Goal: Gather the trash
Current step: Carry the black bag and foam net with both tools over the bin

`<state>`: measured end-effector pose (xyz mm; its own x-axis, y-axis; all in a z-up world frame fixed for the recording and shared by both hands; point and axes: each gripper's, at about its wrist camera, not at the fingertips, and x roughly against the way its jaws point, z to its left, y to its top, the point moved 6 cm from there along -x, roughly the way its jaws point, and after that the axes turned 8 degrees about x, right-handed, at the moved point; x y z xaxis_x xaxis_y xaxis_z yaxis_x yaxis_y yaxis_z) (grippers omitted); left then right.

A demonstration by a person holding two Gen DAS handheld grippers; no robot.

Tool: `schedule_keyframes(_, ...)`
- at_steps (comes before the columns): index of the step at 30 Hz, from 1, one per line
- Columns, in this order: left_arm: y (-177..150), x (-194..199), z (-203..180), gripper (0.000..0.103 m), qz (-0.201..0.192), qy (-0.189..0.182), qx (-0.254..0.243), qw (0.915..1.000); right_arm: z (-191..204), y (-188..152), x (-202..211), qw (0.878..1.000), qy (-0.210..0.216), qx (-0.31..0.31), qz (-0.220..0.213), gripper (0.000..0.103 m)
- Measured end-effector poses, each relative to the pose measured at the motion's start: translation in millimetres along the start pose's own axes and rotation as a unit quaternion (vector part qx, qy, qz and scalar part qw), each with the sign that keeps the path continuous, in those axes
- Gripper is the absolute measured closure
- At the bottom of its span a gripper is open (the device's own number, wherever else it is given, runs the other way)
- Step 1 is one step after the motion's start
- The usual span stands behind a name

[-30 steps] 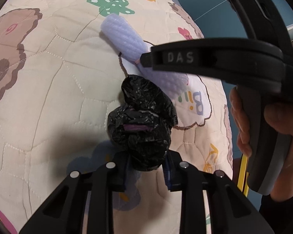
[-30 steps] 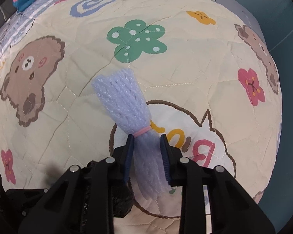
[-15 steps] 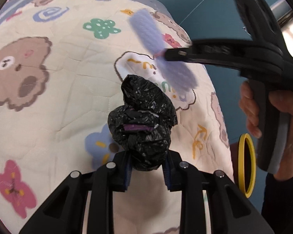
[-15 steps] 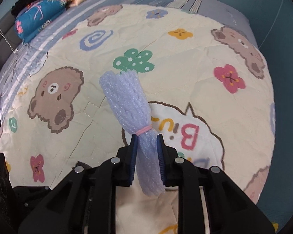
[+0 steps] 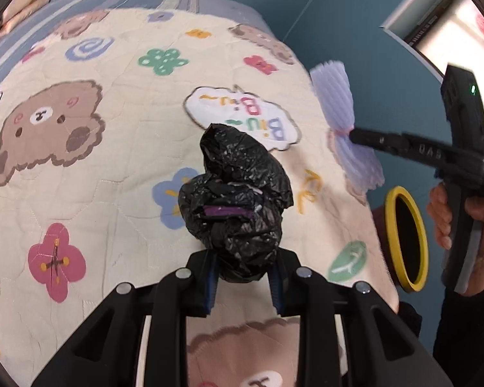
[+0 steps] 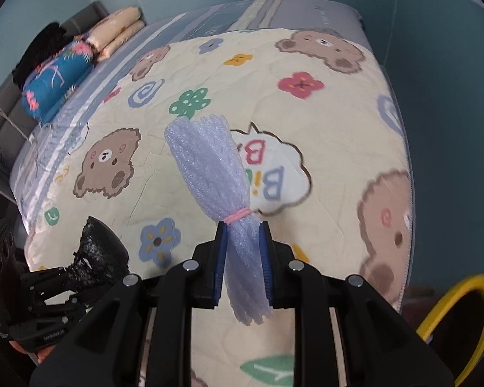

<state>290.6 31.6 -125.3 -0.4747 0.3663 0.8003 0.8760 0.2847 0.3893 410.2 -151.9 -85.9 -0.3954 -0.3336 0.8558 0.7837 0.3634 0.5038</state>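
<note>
Our left gripper (image 5: 243,279) is clamped on a crumpled black bag (image 5: 237,206), held above the quilt (image 5: 119,148) near its front edge. Our right gripper (image 6: 242,258) squeezes a lilac foam net (image 6: 216,177) just below its pink band, also lifted off the quilt. Beyond the quilt's right edge stands a yellow-rimmed bin (image 5: 406,238).
</note>
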Motion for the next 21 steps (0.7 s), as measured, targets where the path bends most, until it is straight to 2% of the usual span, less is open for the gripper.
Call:
schedule_keyframes(5,-11.7,20.1,-30.2,0.079,-0.017,-0.010,-0.040,0.9990,-28.6,-45.0,36.7,0.999,0.003,-0.048,-0.018,0.083)
schedule_keyframes(9,-22.4,27.8,-55.6,0.079,-0.025,-0.012,-0.067,0.9974,-43.3,-75.1,53.8,0.998,0.002,-0.063,-0.023,0.083)
schedule_keyframes(16,-40.2,20.6,-107.3,0.079,-0.012,-0.012,-0.120,0.9927,-68.8,-121.8,80.0,0.996,0.006,-0.086,-0.037,0.083)
schedule_keyframes(21,-47.0,9.9,-146.3,0.079,-0.009,-0.014,-0.156,0.9876,-93.0,-139.7,97.2,0.993,0.001,-0.106,-0.055,0.083)
